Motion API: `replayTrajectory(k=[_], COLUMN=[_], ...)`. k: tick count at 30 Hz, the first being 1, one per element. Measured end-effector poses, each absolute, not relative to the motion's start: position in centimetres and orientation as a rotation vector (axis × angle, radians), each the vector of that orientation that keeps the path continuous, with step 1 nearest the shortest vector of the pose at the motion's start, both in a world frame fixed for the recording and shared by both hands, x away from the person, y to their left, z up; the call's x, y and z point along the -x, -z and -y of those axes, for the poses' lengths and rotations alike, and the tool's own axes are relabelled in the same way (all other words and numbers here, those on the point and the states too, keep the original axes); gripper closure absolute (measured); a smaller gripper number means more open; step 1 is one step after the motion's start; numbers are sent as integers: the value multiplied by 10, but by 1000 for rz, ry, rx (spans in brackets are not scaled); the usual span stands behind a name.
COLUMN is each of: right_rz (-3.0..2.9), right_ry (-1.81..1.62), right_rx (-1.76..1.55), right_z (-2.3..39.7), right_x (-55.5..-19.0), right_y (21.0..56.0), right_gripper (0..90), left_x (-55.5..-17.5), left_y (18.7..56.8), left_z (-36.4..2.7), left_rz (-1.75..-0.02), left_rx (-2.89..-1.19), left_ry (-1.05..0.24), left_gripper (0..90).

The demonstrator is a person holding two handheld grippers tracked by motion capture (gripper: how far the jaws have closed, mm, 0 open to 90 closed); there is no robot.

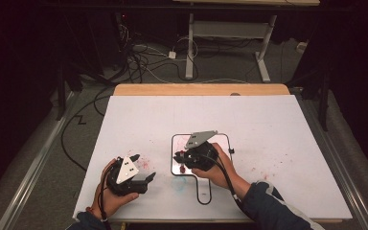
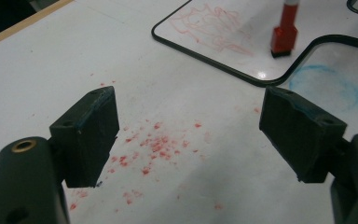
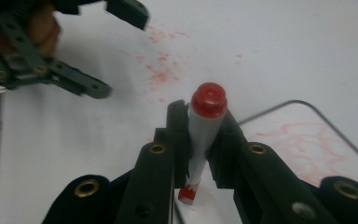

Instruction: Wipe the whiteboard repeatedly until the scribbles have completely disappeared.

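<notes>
Over the small black-rimmed whiteboard (image 1: 223,143), centre-near | our right gripper (image 3: 200,140) clamps the red-capped white marker (image 3: 205,126), eraser end down on red scribbles (image 2: 212,28) | left gripper (image 2: 191,126) agape, idle | step: wiping | next: firm strokes across scribbles.

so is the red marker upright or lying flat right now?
Upright. The marker stands between the shut right tongs, cap end up, its block-shaped red end down on the small whiteboard.
</notes>
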State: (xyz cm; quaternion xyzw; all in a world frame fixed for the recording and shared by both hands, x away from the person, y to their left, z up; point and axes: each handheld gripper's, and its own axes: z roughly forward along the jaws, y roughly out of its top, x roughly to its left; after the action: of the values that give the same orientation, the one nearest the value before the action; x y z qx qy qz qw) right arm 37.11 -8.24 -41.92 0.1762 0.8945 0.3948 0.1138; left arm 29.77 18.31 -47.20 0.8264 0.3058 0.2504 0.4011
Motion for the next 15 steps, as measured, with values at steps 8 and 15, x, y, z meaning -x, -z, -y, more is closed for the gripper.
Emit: replayTrajectory(k=[8,15], right_rz=[-2634,-2567], right_ry=[-1197,-1075], right_rx=[-516,-499], right_z=[88,94], right_x=[-364,-364], right_y=[421,417], right_gripper=[811,811], left_x=[-299,-298], left_y=[472,471], left_z=[-183,-184], left_rz=[-775,-777], left_rx=[-2092,-2081], left_ry=[-626,-626], left_gripper=[189,189])
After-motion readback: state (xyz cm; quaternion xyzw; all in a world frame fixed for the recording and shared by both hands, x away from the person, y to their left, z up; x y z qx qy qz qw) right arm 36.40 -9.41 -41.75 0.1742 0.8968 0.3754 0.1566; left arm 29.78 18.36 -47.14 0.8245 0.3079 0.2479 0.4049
